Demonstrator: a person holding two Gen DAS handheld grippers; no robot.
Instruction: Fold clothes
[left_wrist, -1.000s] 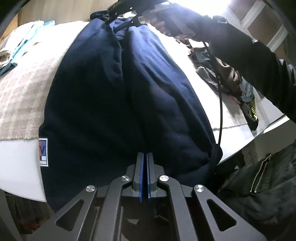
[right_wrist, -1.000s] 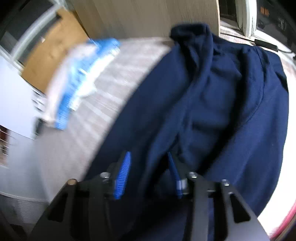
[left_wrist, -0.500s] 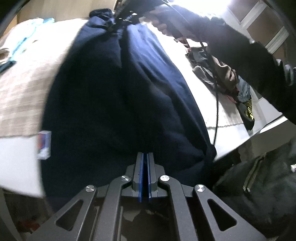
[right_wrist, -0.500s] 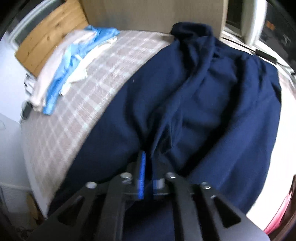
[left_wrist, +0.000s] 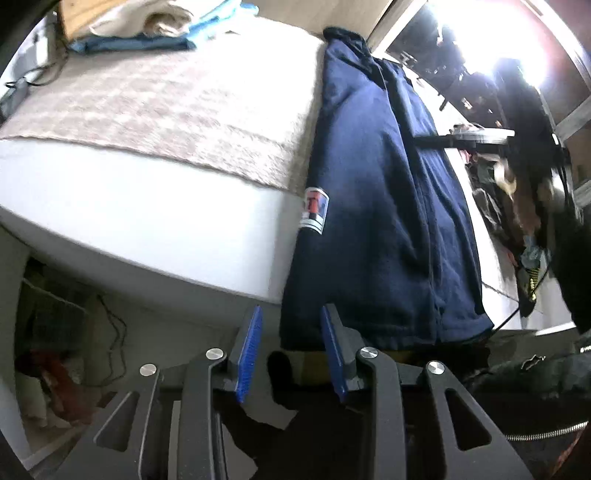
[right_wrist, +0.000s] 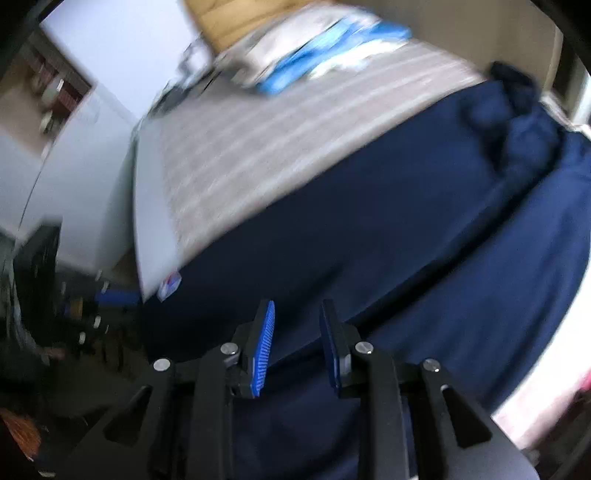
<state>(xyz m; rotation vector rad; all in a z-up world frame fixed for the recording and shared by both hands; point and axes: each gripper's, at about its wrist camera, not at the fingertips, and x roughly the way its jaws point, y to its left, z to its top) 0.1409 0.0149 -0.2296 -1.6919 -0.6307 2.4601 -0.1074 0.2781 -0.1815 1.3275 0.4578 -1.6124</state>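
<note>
A navy blue garment (left_wrist: 388, 192) lies lengthwise on the bed, folded into a long strip, with a small red, white and blue label (left_wrist: 314, 210) on its left edge. Its near end hangs over the bed's edge. My left gripper (left_wrist: 290, 350) is open and empty, just below and left of that hanging end. In the right wrist view the same garment (right_wrist: 388, 266) fills the frame. My right gripper (right_wrist: 295, 345) is open over the cloth and holds nothing. The right gripper also shows in the left wrist view (left_wrist: 436, 139) above the garment's far half.
The bed has a beige checked blanket (left_wrist: 166, 103) over a white mattress (left_wrist: 129, 214). Folded blue and cream clothes (left_wrist: 147, 29) lie at the far side. A dark pile of clothes (left_wrist: 517, 206) sits at the right. Cables and clutter (left_wrist: 66, 354) lie on the floor left.
Both grippers were shut on the navy garment and have let go; both are open. The left gripper has drawn back and swung left off the bed's edge. The right wrist view is motion-blurred.
</note>
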